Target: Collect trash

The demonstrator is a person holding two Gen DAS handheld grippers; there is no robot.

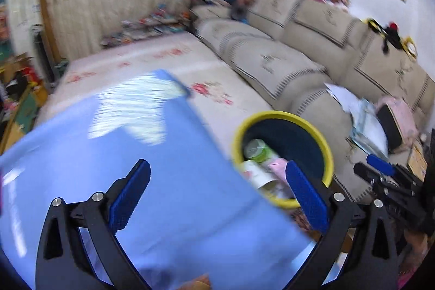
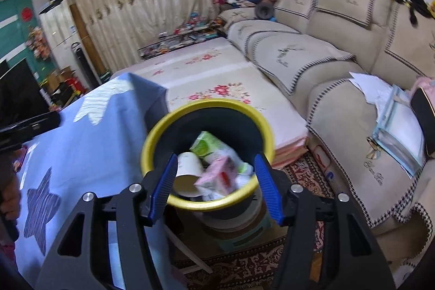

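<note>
Your right gripper and left gripper both gape wide, empty. The yellow-rimmed dark plastic bin sits directly ahead; nudging its rim risks tipping it off its stacked base.

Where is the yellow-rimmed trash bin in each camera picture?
Left wrist view: the trash bin sits right of centre, low, partly behind the right fingertip of the left gripper.
Right wrist view: the bin sits in the middle, low, straight ahead between the open fingers of the right gripper.
Shared landmark: the blue cloth lies just left of it.
</note>
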